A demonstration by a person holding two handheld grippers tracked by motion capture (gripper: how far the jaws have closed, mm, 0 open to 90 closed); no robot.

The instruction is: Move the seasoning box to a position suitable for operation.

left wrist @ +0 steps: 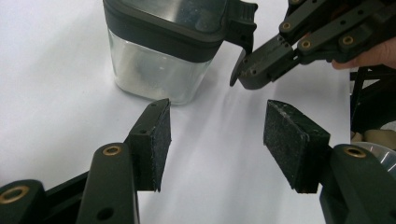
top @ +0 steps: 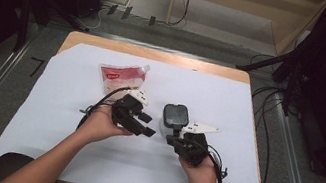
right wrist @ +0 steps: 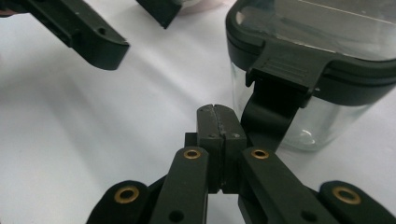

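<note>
Upright container point(top: 174, 119), latch point(right wrist: 285, 65) toward clenched empty right gripper point(right wrist: 218, 122); left gripper point(left wrist: 217, 135) released.

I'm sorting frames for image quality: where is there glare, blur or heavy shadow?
High view: dark room edges, evenly lit white sheet. Left gripper view: glare on the container lid, nearest claw links soft. Right gripper view: shut claw sharp, container lid reflective, soft shadow beneath.

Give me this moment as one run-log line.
left gripper: open, empty | right gripper: shut, tips at lid latch | clear square container, dark grey lid: upright, closed | red-white pouch: lying behind
</note>
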